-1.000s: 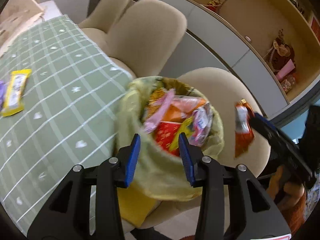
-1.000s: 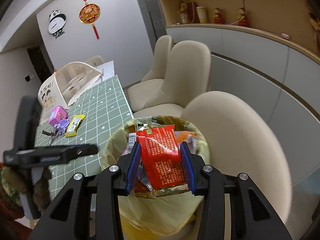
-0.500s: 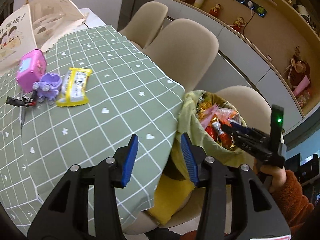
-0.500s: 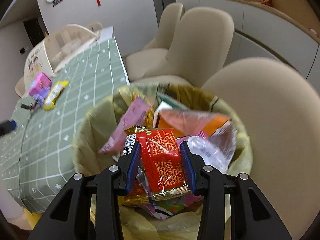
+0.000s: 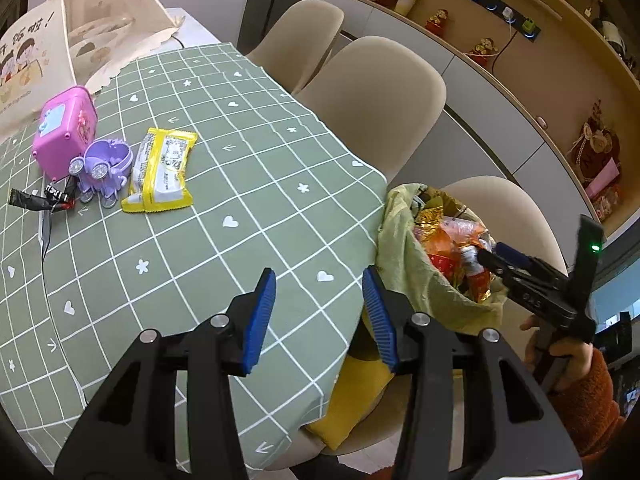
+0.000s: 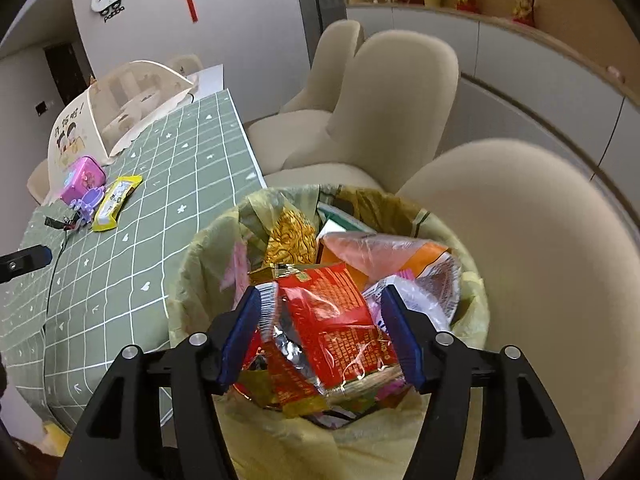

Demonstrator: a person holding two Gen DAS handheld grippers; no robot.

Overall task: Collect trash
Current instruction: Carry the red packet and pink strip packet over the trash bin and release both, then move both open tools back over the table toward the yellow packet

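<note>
My right gripper (image 6: 320,336) hangs over the heaped trash bin (image 6: 476,304), its jaws opening around a red snack wrapper (image 6: 332,320) that lies loose on the pile. The bin is brimful – I judge the wrapper could slide off. My left gripper (image 5: 318,316) hovers half open and empty over the table (image 5: 248,184); a yellow wrapper (image 5: 162,170) waits there beside purple toys (image 5: 102,166) – easily snagged.

Table (image 5: 280,184) covered w/ green grid cloth. Far left: yellow snack wrapper (image 5: 162,172), purple toy (image 5: 105,168) just beside it, pink case (image 5: 66,134), black cable (image 5: 38,200).
</note>
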